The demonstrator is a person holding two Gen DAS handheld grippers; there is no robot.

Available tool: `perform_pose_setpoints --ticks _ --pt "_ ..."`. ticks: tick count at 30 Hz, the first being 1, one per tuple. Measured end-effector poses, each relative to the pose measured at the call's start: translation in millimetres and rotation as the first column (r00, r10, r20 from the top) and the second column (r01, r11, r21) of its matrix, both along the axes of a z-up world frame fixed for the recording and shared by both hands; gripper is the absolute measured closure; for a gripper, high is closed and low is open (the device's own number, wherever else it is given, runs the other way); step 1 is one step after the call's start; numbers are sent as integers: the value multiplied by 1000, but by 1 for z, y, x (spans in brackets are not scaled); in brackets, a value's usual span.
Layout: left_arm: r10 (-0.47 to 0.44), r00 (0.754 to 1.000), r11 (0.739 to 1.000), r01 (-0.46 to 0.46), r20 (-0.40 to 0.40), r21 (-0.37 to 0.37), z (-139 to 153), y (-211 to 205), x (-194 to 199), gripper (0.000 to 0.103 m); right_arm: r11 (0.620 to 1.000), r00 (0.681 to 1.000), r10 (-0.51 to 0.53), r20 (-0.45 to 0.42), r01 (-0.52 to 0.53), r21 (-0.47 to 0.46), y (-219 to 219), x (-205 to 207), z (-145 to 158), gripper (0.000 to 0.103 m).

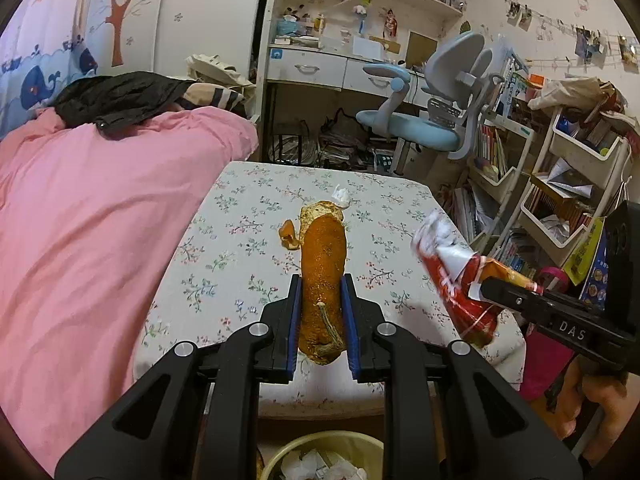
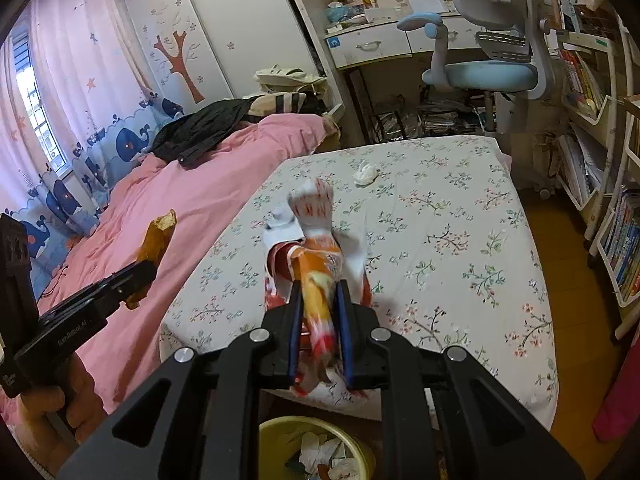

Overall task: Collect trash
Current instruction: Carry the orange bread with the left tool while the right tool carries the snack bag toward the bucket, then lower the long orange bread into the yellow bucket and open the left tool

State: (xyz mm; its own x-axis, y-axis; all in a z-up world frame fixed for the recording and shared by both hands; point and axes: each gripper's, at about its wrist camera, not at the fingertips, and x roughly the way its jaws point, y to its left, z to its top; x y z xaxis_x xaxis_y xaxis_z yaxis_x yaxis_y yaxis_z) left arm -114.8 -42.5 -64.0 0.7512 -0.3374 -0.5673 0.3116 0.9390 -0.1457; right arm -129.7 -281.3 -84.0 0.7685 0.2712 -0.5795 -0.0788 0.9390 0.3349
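floral bed (image 2: 460,248) below: left gripper (image 1: 322,300) pinches a stiff, light orange peel (image 1: 323,264) mid-length; right gripper (image 2: 318,300) pinches a crinkly, slippery snack wrapper (image 2: 316,248), both above the bin (image 2: 276,432).

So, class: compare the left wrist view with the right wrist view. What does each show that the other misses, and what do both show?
Only the left wrist view shows the small orange peel scrap lying on the floral bedsheet.

Only the right wrist view shows the window behind pink curtains.

Both show the left gripper shut on a long orange peel strip, the right gripper shut on a red and white snack wrapper, the crumpled white tissue and the yellow trash bin below.
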Motion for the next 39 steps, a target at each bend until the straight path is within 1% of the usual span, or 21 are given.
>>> perform_pose_setpoints --ticks 7,11,26,39 --pt "12 1000 1000 -13 -13 -18 -4 10 -18 85 1000 1000 18 2 -18 -3 9 -14 -2 86" --pt "15 1000 1000 -15 -22 -11 -9 14 -28 85 999 999 33 14 -32 -17 16 -25 -2 86" --pt "-14 999 999 16 -52 33 -28 14 -68 85 998 998 58 -2 -58 -5 33 -53 -18 86" --pt "-17 996 999 21 -86 41 -44 20 -97 85 998 998 67 -2 -67 -4 44 -85 -26 86"
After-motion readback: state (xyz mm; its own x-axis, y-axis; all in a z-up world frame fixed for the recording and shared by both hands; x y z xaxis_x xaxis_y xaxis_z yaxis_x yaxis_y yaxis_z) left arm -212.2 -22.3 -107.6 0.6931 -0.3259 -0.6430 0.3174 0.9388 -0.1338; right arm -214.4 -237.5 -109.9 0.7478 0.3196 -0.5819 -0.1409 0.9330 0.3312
